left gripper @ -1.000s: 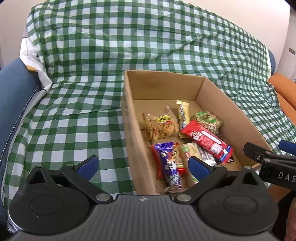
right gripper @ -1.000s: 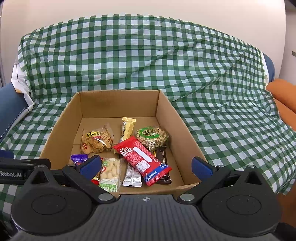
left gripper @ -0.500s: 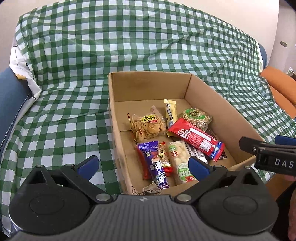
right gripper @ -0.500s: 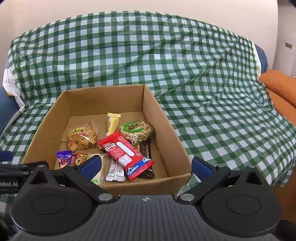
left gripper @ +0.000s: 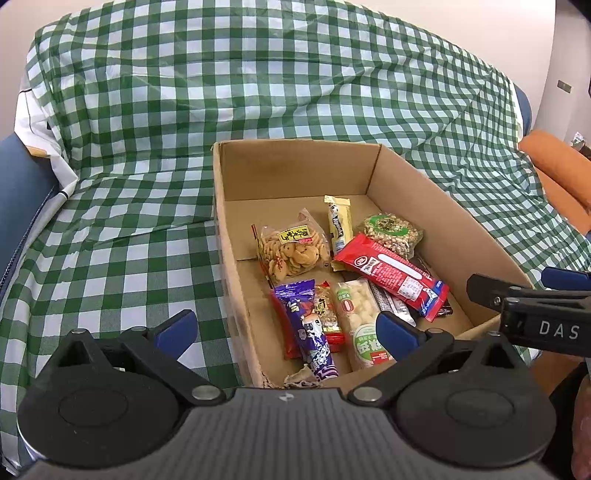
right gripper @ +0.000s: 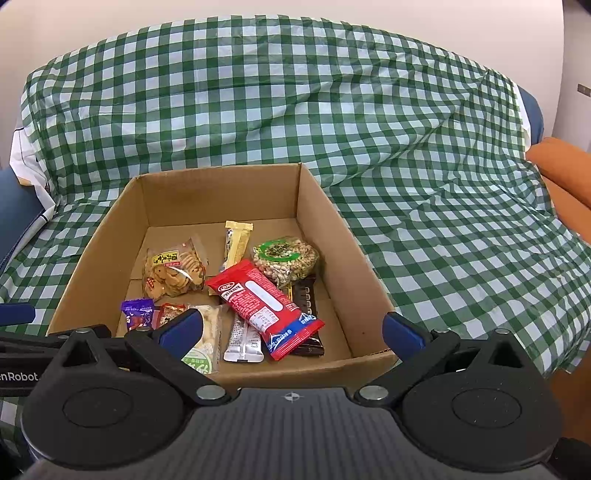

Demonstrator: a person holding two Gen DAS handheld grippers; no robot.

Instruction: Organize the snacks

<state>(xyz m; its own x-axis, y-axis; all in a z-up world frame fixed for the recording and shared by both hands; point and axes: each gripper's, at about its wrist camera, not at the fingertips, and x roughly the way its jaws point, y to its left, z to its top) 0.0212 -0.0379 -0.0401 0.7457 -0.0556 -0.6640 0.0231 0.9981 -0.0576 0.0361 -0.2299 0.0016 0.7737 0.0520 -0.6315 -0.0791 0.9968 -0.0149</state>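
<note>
Both hand-held grippers, left [left gripper: 284,328] and right [right gripper: 291,328], hang wide open, empty. The glossy red foil snack packet [right gripper: 264,306] atop the brown cardboard box [right gripper: 343,258] pile looks light, probably slippery; pinch its crimped near end.

A green-and-white checked cloth [right gripper: 369,122] lay draped in wrinkles over a piece of furniture, rising behind into a backrest and falling away over the front edge. At the cloth's left edge a white sheet [left gripper: 44,147] with a dark stripe showed beneath it, and beyond that a blue cushion [left gripper: 18,199]. To the cloth's right sat an orange cushion [right gripper: 561,173]. Behind the cloth stood a plain pale wall [right gripper: 110,14].
</note>
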